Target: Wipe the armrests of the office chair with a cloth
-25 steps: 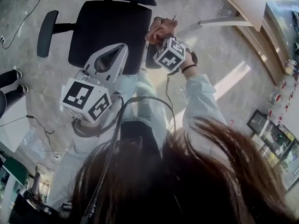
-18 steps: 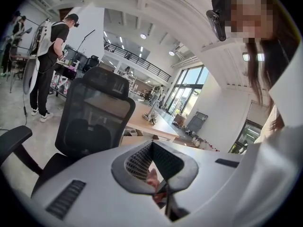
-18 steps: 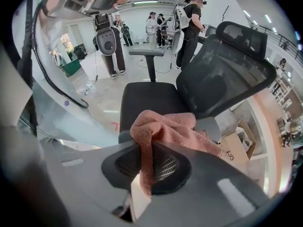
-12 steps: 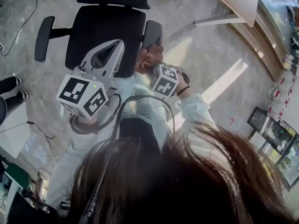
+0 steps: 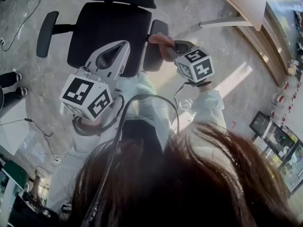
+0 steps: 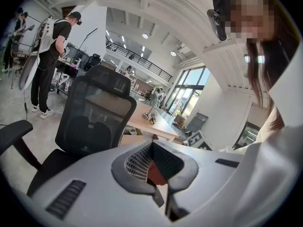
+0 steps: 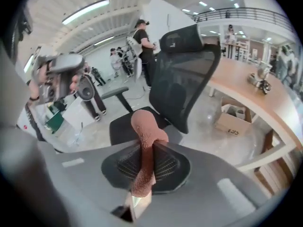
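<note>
The black office chair (image 5: 109, 32) stands before me, with its left armrest (image 5: 46, 33) and right armrest (image 5: 152, 56). My right gripper (image 5: 165, 44) is shut on a brownish-pink cloth (image 5: 158, 38) beside the far part of the right armrest; whether the cloth touches it I cannot tell. In the right gripper view the cloth (image 7: 144, 145) is pinched upright between the jaws (image 7: 144, 164), with the chair (image 7: 184, 79) beyond. My left gripper (image 5: 118, 48) hovers over the seat's near edge, open and empty. The left gripper view shows its jaws (image 6: 154, 162) and the mesh backrest (image 6: 94, 112).
A curved wooden desk (image 5: 241, 4) runs along the right, with a cardboard box (image 7: 232, 117) under it. A cable (image 5: 23, 13) lies on the floor at the left, near a bystander's feet (image 5: 9, 79). People (image 6: 54, 56) stand in the background.
My right gripper drew the cloth from the far end of the right armrest toward its near end, then moved back up and to the right. The left gripper barely moved.
</note>
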`<state>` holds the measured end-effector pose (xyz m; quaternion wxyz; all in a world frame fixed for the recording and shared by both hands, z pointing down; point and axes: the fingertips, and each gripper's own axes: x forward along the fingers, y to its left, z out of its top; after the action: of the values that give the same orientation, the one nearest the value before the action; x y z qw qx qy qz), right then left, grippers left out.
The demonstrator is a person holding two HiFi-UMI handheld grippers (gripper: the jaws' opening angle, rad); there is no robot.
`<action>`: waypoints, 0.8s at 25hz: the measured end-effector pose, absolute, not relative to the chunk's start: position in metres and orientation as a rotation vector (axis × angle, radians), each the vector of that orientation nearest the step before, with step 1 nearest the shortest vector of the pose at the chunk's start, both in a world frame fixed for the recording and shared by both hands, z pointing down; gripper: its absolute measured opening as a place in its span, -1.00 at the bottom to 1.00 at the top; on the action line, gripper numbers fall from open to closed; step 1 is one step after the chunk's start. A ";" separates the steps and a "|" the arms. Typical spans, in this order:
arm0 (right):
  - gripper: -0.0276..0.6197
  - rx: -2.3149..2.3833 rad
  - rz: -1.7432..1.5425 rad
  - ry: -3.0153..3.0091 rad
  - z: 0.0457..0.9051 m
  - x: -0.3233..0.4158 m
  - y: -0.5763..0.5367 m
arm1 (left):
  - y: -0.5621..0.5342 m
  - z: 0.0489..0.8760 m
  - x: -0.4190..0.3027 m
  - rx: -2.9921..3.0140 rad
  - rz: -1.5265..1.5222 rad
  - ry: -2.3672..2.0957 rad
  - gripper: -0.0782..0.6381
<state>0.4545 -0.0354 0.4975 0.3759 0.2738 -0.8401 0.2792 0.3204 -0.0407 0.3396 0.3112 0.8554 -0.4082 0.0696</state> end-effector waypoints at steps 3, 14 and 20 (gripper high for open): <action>-0.84 0.916 0.670 -2.102 0.494 0.476 -0.099 | -0.033 0.343 0.319 2.240 0.184 -1.077 -0.77; -0.84 0.723 0.517 -1.772 0.594 0.445 -0.107 | -0.018 0.360 0.307 2.178 0.173 -1.122 -0.78; -0.84 0.470 0.499 -1.845 0.579 0.411 -0.031 | -0.021 0.355 0.292 2.173 0.146 -1.160 -0.78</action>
<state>0.4111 -0.0307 0.5791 0.5535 0.1988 -0.7807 0.2113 0.2922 -0.0212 0.3547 0.3309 0.8310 -0.4436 0.0560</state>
